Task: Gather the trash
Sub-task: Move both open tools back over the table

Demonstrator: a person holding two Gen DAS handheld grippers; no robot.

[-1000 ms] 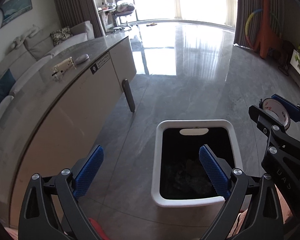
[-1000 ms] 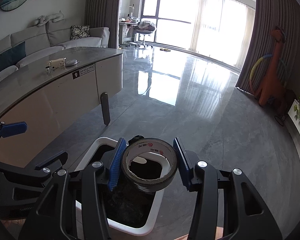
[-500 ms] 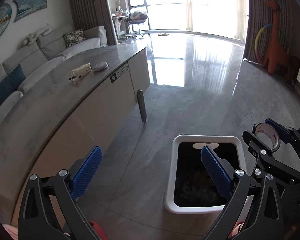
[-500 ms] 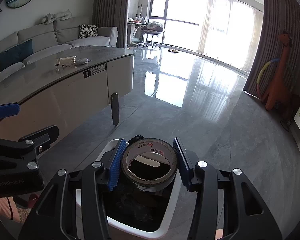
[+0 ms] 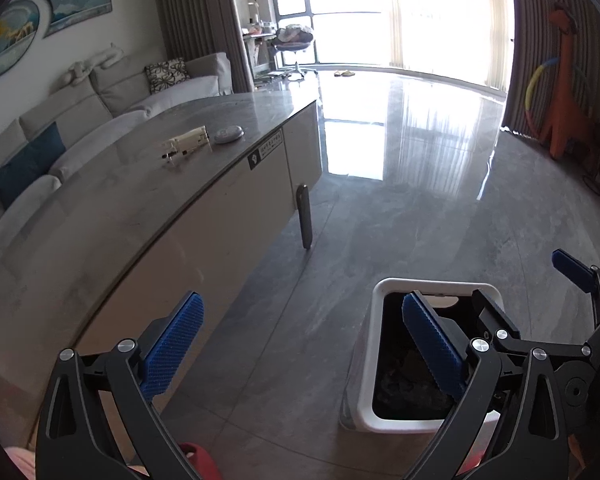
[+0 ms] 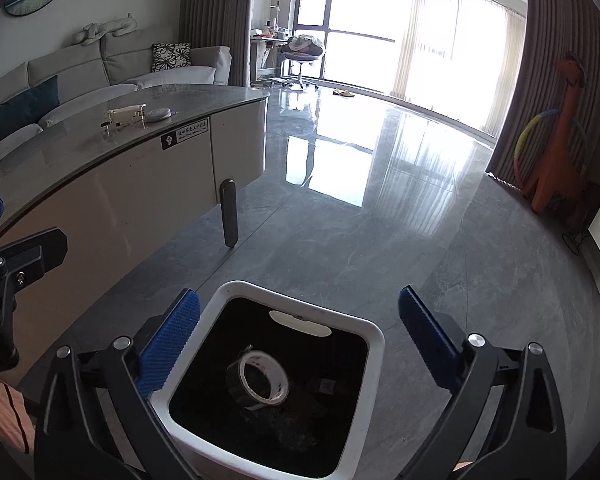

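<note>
Hovering over the floor, the left gripper (image 5: 300, 344) stands with its blue pads spread wide and nothing between them; the table (image 5: 148, 208) runs off to its left, and the white bin (image 5: 364, 360) sits below and just right of its right pad. The tape roll (image 6: 260, 380) lies inside that bin (image 6: 376, 344) on its black liner, tilted on the other rubbish and directly beneath the gap of the right gripper (image 6: 300, 340), whose fingers are likewise parted and empty.

As a judgement, little threatens the roll itself now. The risk is at the tools: the two grippers hang close together over the bin, the right one's frame just beside the left one's right finger, so a careless swing toward the table could knock them together or catch the bin's rim and tip it.

Both grippers pitch forward and downward, the left aimed past the bin's left wall, the right centred above its opening.
</note>
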